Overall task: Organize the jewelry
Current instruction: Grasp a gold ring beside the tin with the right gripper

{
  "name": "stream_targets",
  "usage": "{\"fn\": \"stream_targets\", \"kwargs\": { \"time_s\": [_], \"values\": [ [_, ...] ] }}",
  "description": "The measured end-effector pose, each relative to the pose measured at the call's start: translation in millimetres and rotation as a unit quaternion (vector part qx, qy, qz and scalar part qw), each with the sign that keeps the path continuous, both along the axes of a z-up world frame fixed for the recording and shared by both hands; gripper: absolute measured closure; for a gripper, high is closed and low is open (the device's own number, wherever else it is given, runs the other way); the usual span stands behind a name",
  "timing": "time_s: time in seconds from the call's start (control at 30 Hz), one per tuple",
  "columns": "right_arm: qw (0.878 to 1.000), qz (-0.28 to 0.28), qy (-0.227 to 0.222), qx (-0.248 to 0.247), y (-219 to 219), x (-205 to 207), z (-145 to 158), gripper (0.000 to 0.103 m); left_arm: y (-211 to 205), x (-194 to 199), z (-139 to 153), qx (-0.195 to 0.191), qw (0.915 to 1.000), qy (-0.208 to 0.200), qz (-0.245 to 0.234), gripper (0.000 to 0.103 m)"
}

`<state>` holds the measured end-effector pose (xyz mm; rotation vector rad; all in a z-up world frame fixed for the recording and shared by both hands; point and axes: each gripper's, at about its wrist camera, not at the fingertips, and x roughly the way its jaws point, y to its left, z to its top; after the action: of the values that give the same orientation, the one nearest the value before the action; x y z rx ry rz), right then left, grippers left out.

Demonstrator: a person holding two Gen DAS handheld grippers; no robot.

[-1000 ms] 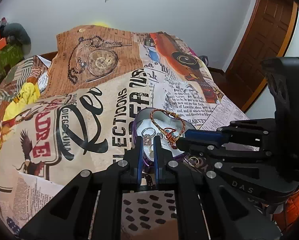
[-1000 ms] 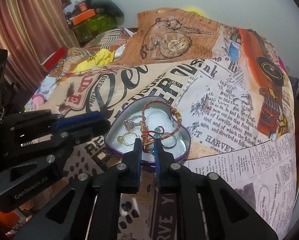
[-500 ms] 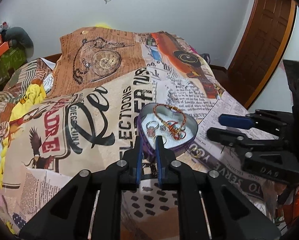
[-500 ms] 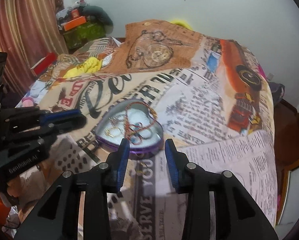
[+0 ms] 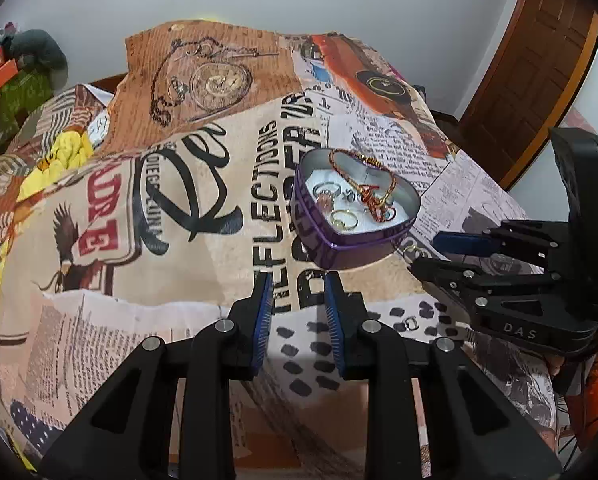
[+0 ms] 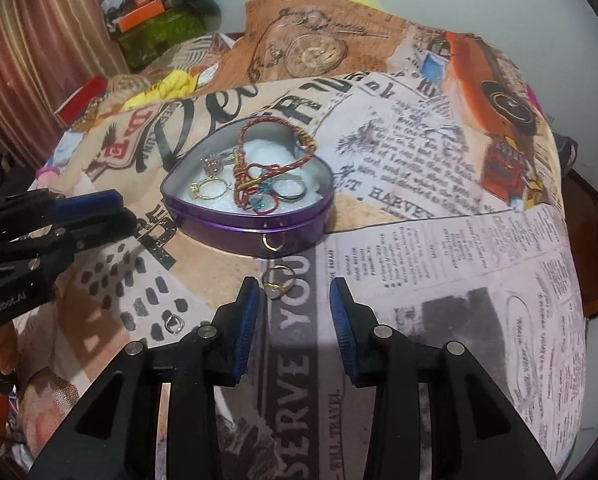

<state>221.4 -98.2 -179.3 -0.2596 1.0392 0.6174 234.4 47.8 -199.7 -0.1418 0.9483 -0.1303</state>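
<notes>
Right claw [image 6: 293, 290] spread; three loose rings [image 6: 277, 280].

The right tool [image 6: 293, 300] hangs open over a gold ring [image 6: 277, 280] on the printed bedspread [image 6: 439, 272], just short of the purple heart-shaped tin [image 6: 243, 228] holding rings and a red-gold bracelet [image 6: 267, 160].

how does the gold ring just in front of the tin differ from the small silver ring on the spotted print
The gold ring is larger, yellow-toned, and lies on the grey lettered band near the purple heart tin. The silver ring is smaller, pale, and lies farther left among dark spots. Both lie loose on the bedspread, outside the tin.
</notes>
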Motion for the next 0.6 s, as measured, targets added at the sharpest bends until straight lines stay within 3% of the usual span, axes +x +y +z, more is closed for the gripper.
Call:
{"fn": "stream_targets", "kwargs": {
  "time_s": [0.17, 0.23, 0.3, 0.6],
  "values": [
    [1.000, 0.011, -0.009, -0.009, 5, -2, -3, 0.070, -3, -4, -2, -0.002, 1.0000, 0.006, -0.006, 0.077],
    [1.000, 0.008, -0.013, -0.007, 4, -4, -3, 0.070, -5, -5, -3, -0.002, 0.9999, 0.008, -0.007, 0.070],
    [1.000, 0.010, -0.015, -0.011, 5, -5, -3, 0.088, -7, -6, -2, -0.003, 0.9999, 0.008, -0.006, 0.066],
    [1.000, 0.001, -0.022, -0.002, -3, -15, 4, 0.094, -24, -11, 8, -0.005, 0.9996, 0.006, -0.028, 0.066]
  ]
}}
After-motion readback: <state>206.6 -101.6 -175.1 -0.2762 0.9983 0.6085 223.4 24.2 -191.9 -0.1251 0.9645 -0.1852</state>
